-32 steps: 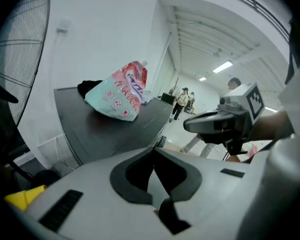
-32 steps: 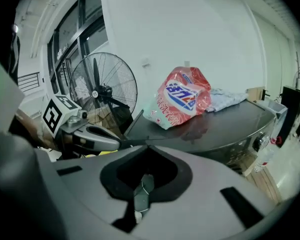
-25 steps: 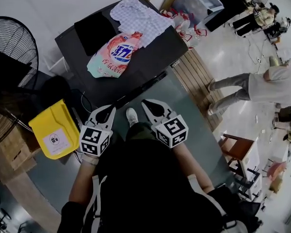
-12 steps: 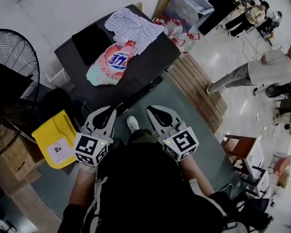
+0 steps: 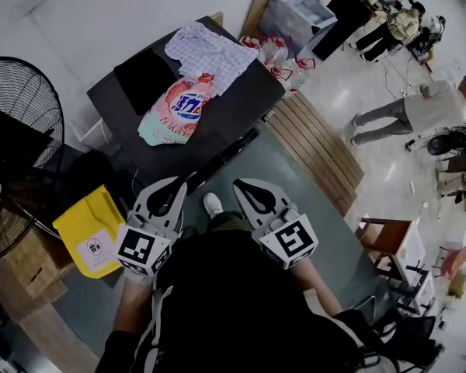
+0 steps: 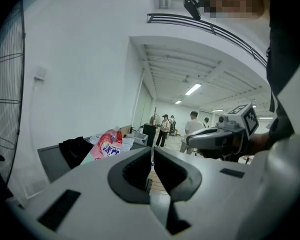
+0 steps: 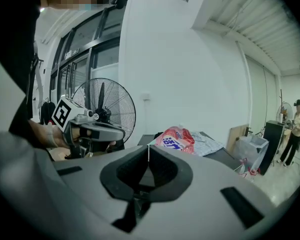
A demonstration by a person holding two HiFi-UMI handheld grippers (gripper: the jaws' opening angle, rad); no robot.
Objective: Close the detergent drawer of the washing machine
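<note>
Nearest to us, both grippers sit close in front of the body, side by side and apart from each other. The left gripper (image 5: 179,183) has its jaws pressed together with nothing between them; its own view shows only a thin seam. The right gripper (image 5: 238,183) is the same: jaws together, empty. Both point forward, slightly downward. Between their tips we see a white shoe (image 5: 212,205) on the grey-green floor mat (image 5: 295,181).

To the left of the left gripper lies a yellow container (image 5: 93,228), and beyond it stands a black fan (image 5: 19,130).

Ahead of the grippers, well apart from them, stands the dark washing machine (image 5: 241,92). From this steep angle we see mainly its top; we cannot make out the detergent drawer. On top lie a pink and green detergent bag (image 5: 179,109), a black cloth (image 5: 144,76) and a checked cloth (image 5: 210,49).

A wooden pallet (image 5: 314,142) lies right of the machine. Farther right a person (image 5: 419,115) stands.
</note>
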